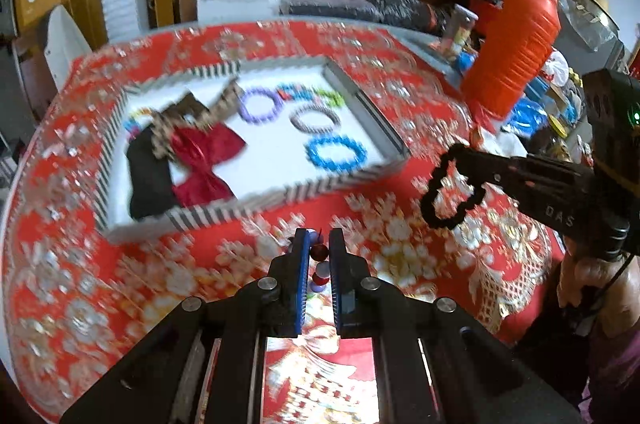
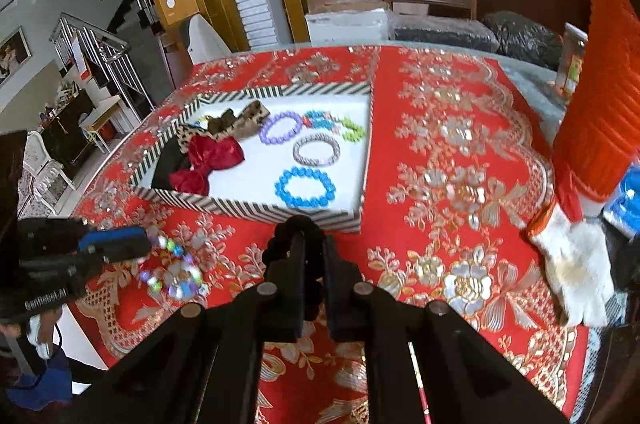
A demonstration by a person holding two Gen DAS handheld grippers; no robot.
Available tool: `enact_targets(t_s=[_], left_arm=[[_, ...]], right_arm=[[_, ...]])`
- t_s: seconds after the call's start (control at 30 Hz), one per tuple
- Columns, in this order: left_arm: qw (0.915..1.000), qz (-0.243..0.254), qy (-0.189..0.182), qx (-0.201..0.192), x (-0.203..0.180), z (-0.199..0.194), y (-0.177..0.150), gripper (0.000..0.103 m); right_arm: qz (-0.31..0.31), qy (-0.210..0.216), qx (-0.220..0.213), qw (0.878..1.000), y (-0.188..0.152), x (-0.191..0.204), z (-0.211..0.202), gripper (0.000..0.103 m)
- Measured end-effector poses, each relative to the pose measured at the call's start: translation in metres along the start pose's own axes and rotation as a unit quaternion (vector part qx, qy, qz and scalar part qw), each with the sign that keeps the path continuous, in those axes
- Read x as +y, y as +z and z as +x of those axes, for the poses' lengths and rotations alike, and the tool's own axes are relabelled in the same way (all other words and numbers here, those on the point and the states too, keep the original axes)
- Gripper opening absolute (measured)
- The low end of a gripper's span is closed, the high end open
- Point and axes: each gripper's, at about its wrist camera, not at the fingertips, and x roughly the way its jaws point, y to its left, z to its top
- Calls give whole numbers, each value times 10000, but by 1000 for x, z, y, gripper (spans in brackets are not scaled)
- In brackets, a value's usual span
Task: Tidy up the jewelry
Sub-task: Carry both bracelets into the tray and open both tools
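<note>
While both grippers gripped bracelets, the striped box (image 1: 240,207) lay ahead, upper left of frame.
Left gripper (image 1: 319,244) clenched the multicoloured bracelet (image 2: 172,268); right gripper (image 2: 312,244) clenched the black bracelet (image 1: 448,183), nearer the box's blue-ring corner.

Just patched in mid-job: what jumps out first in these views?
The red floral tablecloth fills both views, and the striped tray on it holds bracelets, with the blue bracelet nearest. Each hand-held gripper grips one: left a multicolored bead bracelet, right a black bracelet.
</note>
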Motion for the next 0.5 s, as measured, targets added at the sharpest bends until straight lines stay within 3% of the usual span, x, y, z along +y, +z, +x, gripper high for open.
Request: enact_targets(t_s=[0.5], left_arm=[[9973,70,591,-422,31,-13,37,6]], right_arm=[[-131,103,-84,9998,32,20,12,8]])
